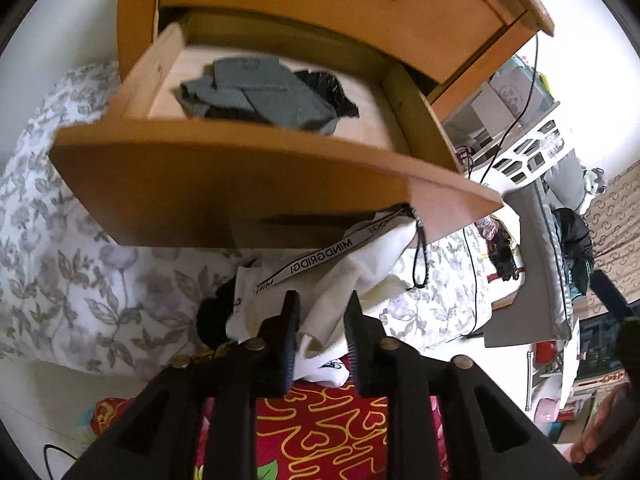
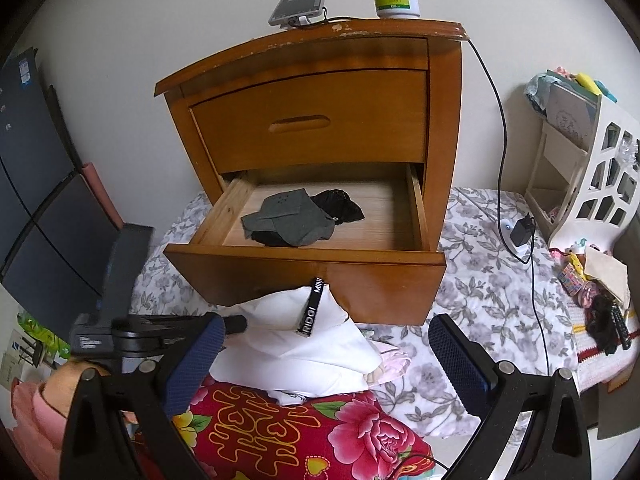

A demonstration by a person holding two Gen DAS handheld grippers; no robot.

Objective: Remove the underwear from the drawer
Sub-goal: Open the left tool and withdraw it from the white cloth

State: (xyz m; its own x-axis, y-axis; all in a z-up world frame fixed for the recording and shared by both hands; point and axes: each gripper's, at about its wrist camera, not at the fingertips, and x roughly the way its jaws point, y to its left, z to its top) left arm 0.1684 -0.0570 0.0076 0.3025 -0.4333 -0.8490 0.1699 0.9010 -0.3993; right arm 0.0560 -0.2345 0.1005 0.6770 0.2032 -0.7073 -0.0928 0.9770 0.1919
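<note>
Right now the left gripper (image 1: 322,316) hangs low in front of the open drawer (image 1: 256,184), its fingers a little apart with a fold of the white underwear (image 1: 360,264) lying between them; the pads do not look pressed onto the cloth, so this reads as a release, not a grip. That white piece, with its lettered waistband (image 1: 320,254), is already out of the drawer and sits on the pile on the bed, just below the drawer front and touching the red quilt (image 2: 280,420). What is left inside is the grey underwear (image 2: 288,220) with a black garment (image 2: 340,206) beside it, both near the middle of the drawer floor, above and beyond both sets of fingers. The grey heap's long axis runs roughly across the drawer, parallel to its front. The right gripper (image 2: 326,364) hovers with fingers wide apart and nothing between them, aimed straight at the drawer, so it seems as well placed as the left for the next reach.
</note>
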